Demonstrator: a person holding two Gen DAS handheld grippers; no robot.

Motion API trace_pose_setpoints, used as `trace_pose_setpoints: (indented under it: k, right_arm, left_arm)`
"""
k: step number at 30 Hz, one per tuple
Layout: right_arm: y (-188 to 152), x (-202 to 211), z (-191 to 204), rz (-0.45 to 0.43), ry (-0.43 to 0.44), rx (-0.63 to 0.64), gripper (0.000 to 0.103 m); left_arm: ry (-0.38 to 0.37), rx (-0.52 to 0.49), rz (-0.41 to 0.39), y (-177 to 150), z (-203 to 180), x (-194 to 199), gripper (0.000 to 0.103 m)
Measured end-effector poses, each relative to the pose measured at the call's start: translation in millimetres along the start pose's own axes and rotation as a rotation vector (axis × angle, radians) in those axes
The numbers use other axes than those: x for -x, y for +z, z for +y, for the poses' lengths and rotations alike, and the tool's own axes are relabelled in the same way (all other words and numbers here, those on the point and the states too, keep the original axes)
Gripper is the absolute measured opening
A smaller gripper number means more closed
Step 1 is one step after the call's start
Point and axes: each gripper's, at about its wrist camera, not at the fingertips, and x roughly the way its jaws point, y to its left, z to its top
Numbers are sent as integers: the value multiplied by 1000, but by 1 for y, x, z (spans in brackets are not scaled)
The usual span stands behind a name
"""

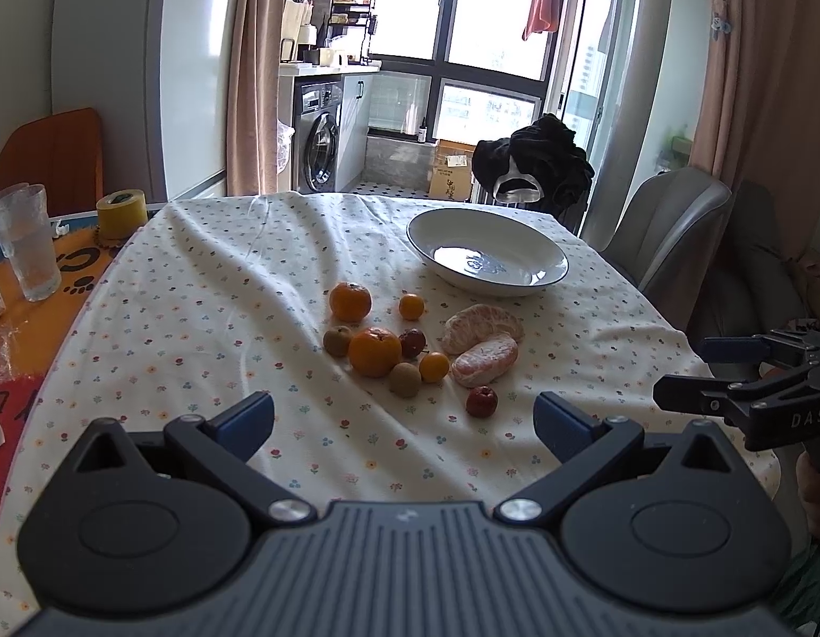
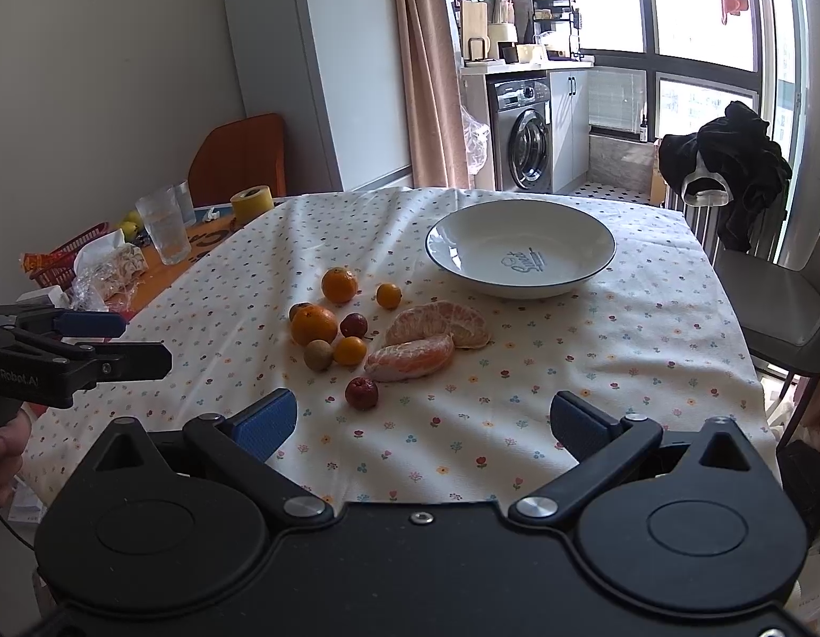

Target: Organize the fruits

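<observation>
The fruits lie in a loose cluster on the cloth-covered counter (image 1: 208, 276), ahead of both grippers and short of the empty white bowl (image 2: 521, 255), which stands at the far side, apart from all fruit. Nearest the jaws is a small red fruit (image 2: 361, 392), lying alone at the near edge of the cluster. Just beyond it rest two peeled citrus halves (image 2: 412, 355), touching each other; the nearer one lies with its long axis roughly crosswise to the line of approach.

Seen from the right wrist, the red fruit sits left of the centreline of the right gripper (image 2: 426, 427). Seen from the left wrist, it sits right of the centreline of the left gripper (image 1: 404, 422). The fruit therefore lies between the two grippers; neither is clearly nearer.

Both sets of jaws stand wide apart, hold nothing and touch nothing. Either opening looks ample for the small fruits. The coming move probably calls for a forward reach and a small sideways correction before closing.
</observation>
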Motion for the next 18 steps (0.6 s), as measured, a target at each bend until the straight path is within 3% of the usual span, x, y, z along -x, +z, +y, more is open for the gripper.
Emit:
trace_pose_setpoints:
  k: [18]
  right_arm:
    - [2,2,0,-7,-4,3,103]
  left_arm:
    - [3,1,-10,2,2,1,103]
